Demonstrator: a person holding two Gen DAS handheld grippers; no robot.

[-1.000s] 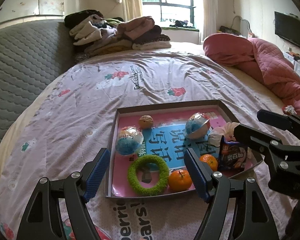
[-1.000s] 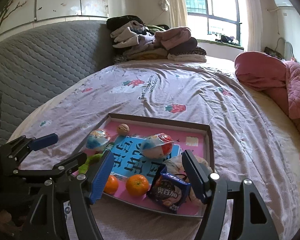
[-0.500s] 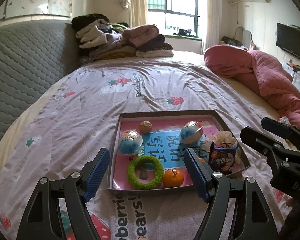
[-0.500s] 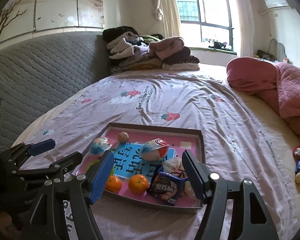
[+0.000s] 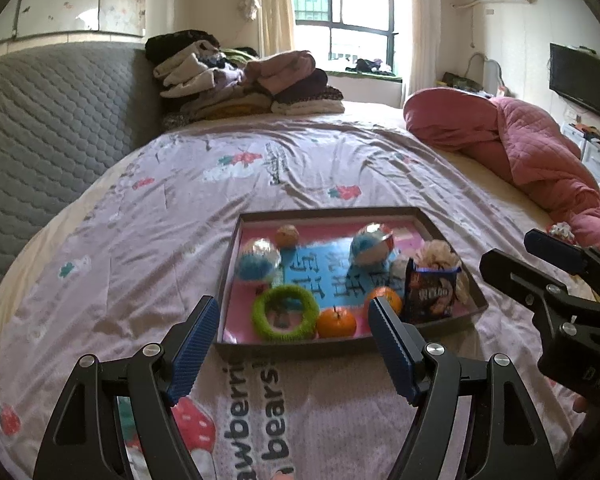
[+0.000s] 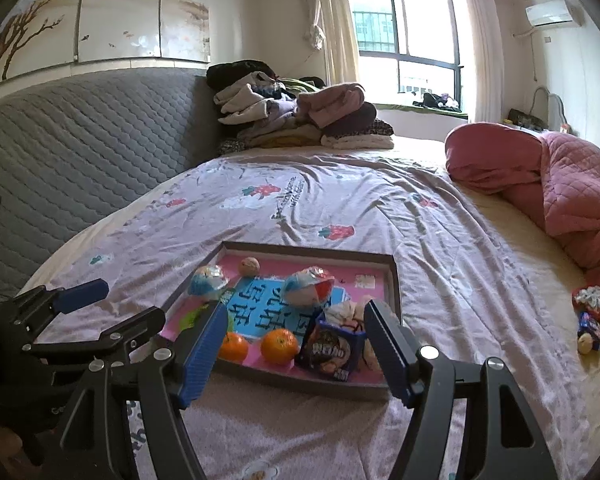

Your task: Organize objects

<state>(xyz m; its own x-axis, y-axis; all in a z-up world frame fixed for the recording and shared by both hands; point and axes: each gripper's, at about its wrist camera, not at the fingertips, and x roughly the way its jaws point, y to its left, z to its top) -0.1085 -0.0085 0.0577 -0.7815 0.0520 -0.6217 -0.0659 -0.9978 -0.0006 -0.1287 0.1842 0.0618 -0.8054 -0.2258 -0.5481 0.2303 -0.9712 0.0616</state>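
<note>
A shallow dark-framed tray [image 5: 340, 213] with a pink and blue floor lies on the bed; it also shows in the right wrist view [image 6: 396, 284]. In it are a green fuzzy ring [image 5: 285, 312], two oranges [image 5: 336, 322] [image 6: 279, 345], a dark blue snack bag [image 5: 432, 294] [image 6: 334, 350], two wrapped balls [image 5: 257, 260] [image 5: 371, 243], a small walnut-like ball [image 5: 287, 235] and a cream pompom [image 5: 440, 254]. My left gripper [image 5: 294, 350] is open and empty, short of the tray's near edge. My right gripper [image 6: 296, 350] is open and empty, held before the tray.
The bed has a lilac strawberry-print sheet [image 5: 180, 248]. A grey quilted headboard [image 5: 40, 140] is on the left, folded clothes [image 5: 240, 80] at the far end, a pink quilt [image 5: 520, 152] on the right. Small toys [image 6: 590, 316] lie at the bed's right side.
Both grippers have drawn back from the tray and risen, so the tray looks smaller and farther. Both stayed open; the objects in the tray have not moved.
</note>
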